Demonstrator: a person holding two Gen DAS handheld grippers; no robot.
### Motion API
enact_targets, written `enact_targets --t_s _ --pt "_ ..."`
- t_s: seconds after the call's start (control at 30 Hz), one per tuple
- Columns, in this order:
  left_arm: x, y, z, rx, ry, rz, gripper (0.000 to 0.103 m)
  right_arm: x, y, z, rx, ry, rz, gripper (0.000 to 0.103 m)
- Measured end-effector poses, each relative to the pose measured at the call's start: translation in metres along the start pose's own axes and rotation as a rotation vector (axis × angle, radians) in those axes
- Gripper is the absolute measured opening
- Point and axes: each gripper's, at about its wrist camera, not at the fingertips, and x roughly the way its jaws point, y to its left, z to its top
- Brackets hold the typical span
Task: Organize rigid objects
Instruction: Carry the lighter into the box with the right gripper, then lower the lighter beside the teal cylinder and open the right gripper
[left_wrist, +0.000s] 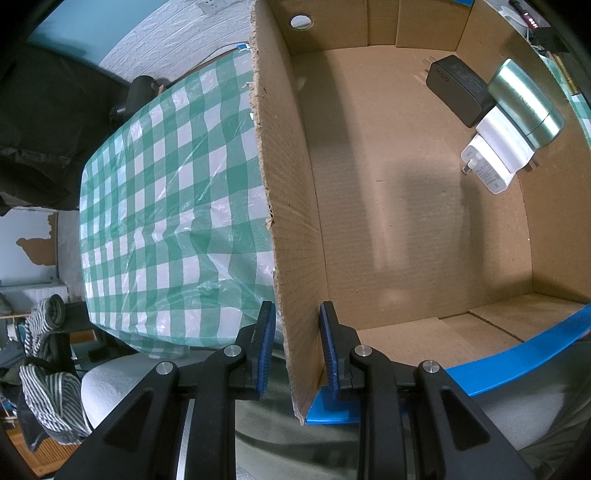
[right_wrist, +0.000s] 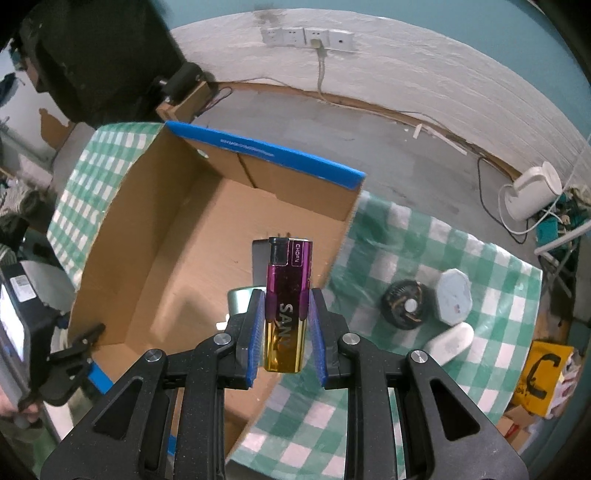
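Observation:
An open cardboard box (right_wrist: 177, 236) with blue-taped edges stands on the green checked table. My left gripper (left_wrist: 296, 314) is shut on the box's side wall (left_wrist: 280, 184), one blue pad on each face. Inside, against the far wall, lie a black charger (left_wrist: 458, 88), a white charger (left_wrist: 495, 155) and a pale green metal cylinder (left_wrist: 524, 103). My right gripper (right_wrist: 287, 306) is shut on a purple and gold lighter (right_wrist: 290, 280), held upright over the box's right side. The lighter hides part of the things in the box.
Right of the box on the tablecloth (right_wrist: 443, 387) lie a black round object (right_wrist: 404, 306), a white octagonal container (right_wrist: 454, 295) and a white oblong piece (right_wrist: 448, 341). A yellow bag (right_wrist: 543, 376) and a white kettle (right_wrist: 532, 192) with cables sit on the floor beyond.

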Motion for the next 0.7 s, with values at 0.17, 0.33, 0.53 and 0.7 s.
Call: enact_targets --t_s 0.17,0.33,0.53,0.7 --pt "0.001 -0.001 -0.001 0.0 0.0 -0.002 0.026 0.013 0.008 0.0 -0.017 0.013 -0.004 0.022" --pt "0.001 -0.001 -0.001 0.0 0.0 -0.002 0.026 0.023 0.01 -0.003 -0.034 0.029 -0.028 0.022" --pt "0.001 -0.001 -0.001 0.0 0.001 -0.001 0.026 0.019 0.013 -0.006 -0.042 0.016 -0.033 0.022" --pt "0.003 -0.002 -0.002 0.0 -0.001 0.001 0.026 0.012 0.017 -0.008 -0.051 -0.003 -0.032 0.023"
